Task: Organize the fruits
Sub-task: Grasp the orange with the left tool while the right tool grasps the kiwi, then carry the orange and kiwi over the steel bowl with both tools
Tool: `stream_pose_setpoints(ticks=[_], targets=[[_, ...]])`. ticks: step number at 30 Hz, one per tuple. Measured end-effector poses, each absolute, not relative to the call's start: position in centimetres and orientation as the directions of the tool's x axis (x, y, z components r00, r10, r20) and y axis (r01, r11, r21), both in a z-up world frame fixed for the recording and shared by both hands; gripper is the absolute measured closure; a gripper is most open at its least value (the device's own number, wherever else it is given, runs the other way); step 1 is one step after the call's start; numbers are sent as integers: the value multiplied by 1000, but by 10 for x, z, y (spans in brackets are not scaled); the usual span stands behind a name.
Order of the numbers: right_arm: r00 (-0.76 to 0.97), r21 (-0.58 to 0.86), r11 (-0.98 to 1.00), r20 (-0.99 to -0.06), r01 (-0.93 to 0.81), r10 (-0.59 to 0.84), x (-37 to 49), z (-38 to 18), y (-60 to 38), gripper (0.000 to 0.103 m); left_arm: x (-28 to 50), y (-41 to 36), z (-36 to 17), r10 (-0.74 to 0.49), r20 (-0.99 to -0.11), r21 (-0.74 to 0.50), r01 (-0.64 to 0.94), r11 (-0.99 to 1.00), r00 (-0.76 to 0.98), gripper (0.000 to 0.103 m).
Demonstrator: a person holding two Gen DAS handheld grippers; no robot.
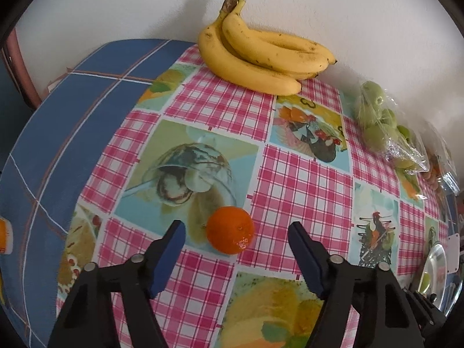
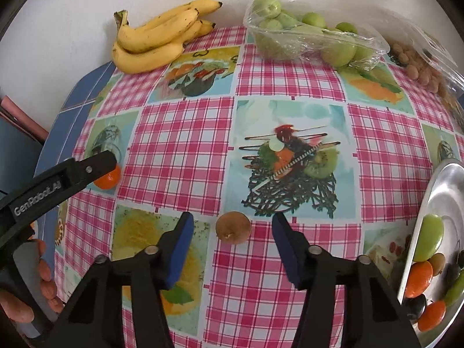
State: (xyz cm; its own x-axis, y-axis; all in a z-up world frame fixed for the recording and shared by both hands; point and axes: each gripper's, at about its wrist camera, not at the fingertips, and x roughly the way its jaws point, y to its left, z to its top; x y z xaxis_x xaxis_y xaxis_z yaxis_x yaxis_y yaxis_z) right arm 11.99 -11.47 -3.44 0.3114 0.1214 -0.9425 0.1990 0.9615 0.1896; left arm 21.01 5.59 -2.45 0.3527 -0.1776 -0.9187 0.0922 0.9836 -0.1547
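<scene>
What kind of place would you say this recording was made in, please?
Probably a home kitchen or dining corner: a table against a plain white wall, covered by a checked fruit-print tablecloth, with bananas, bagged green fruit and a steel tray.

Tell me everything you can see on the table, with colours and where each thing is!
bananas: one bunch, yellow, far edge by the wall
bag of green fruit: one, clear plastic, far edge, right of the bananas
bag of brown nuts: one, clear, far right corner
orange: one, loose on the tablecloth, left side
kiwi: one, brown, loose, middle front
metal tray: one, silver, right edge, holding mixed fruit
tablecloth: one, pink check with fruit pictures
left hand-held gripper: black, blue pads, open around the orange
right hand-held gripper: same, open around the kiwi
</scene>
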Motion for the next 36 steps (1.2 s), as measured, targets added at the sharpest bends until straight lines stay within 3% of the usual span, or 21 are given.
stream_pose_setpoints(ticks=[4, 8, 36], targets=[[299, 185, 964, -946, 192, 122, 121, -38, -113, 60, 213, 57, -31, -183, -923, -163, 87, 983, 339, 42], [288, 187, 964, -949, 188, 128, 121, -40, -114, 76, 213, 57, -34, -194, -922, -176, 83, 981, 334, 64], [325, 217, 958, -934, 190, 147, 74, 10, -131, 76, 159, 36, 20, -180, -920, -152, 105, 983, 348, 65]])
